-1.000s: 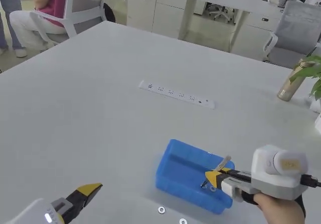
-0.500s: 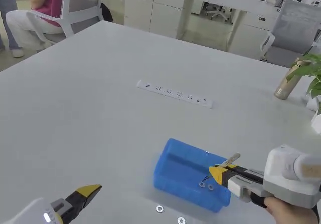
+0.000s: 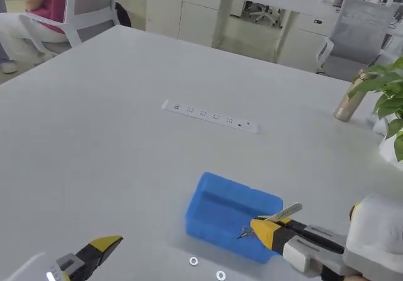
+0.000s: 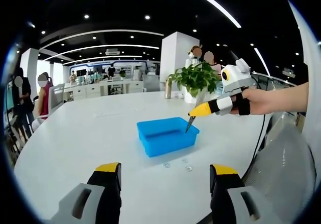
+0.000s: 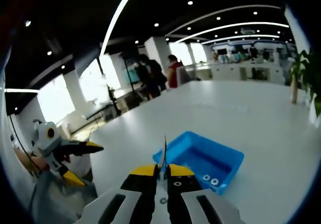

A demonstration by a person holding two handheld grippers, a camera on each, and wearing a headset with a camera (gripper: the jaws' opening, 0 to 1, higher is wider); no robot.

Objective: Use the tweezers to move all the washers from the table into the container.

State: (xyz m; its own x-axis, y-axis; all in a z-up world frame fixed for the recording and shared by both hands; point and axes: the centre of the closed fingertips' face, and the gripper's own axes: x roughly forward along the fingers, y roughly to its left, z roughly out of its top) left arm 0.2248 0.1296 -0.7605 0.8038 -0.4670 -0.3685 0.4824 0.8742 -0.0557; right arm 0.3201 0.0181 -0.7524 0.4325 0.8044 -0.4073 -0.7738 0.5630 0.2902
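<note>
The blue container [image 3: 220,208] stands near the table's front edge; in the right gripper view two washers [image 5: 210,179] lie inside the blue container [image 5: 220,157]. My right gripper [image 3: 264,226] is shut on the tweezers [image 3: 280,215], whose tips hang over the container's near right rim. Whether the tips hold anything is too small to tell. Two washers [image 3: 193,261] lie on the table just in front of the container. My left gripper [image 3: 104,246] stands open at the lower left, apart from everything. In the left gripper view, loose washers [image 4: 184,161] lie before the container [image 4: 165,136].
A white power strip [image 3: 208,115] lies across the middle of the table. A gold bottle [image 3: 346,106] and a green plant [image 3: 387,101] stand at the far right edge. Chairs, cabinets and a seated person are beyond the table's far side.
My right gripper has drawn back with the tweezers, from over the container's inside to its near right rim. The head camera has shifted; the left gripper stays put.
</note>
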